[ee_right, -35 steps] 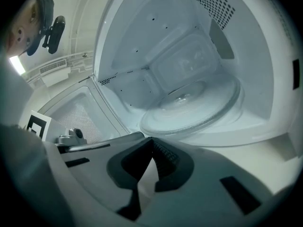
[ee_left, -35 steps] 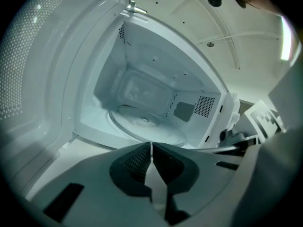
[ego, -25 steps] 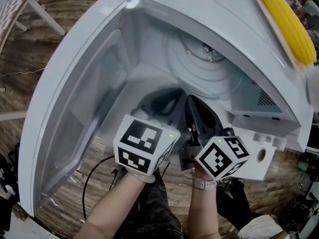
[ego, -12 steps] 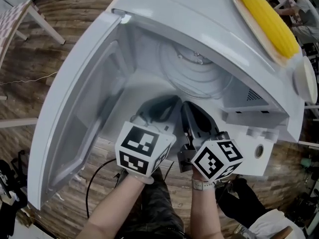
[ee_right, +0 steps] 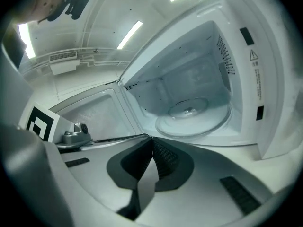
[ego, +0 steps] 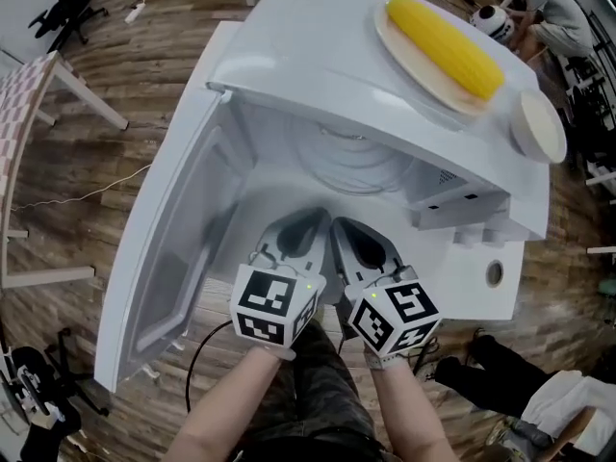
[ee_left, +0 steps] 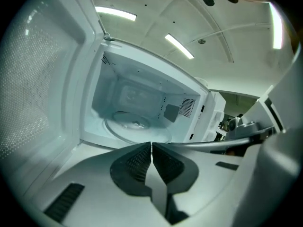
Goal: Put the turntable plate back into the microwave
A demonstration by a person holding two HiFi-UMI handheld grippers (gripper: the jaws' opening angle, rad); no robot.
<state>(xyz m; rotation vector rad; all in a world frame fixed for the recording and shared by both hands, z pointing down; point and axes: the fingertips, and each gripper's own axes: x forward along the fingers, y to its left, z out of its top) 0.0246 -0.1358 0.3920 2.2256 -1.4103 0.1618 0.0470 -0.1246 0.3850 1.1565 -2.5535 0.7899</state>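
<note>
My left gripper is clenched on nothing, its ribbed pads meeting at the tips, and my right gripper is the same: tips together, empty. Both hang side by side just outside the open mouth of the white microwave, pointing in. The turntable plate lies flat on the cavity floor, well apart from both grippers: a round disc of clear glass with a raised rim and a bright glint at its hub. From the left gripper view my own jaws cut off its near edge, and from the head view the microwave's top hides its far part. The door swings wide to my left, its window panel a fine mesh. On the microwave's top sits a corn cob on a pale plate, with a small round white dish beside it near the corner. What the microwave stands on I cannot make out. Below is a wood plank floor with a thin cable trailing across it, and a person sits at the far right edge, partly cut off.
</note>
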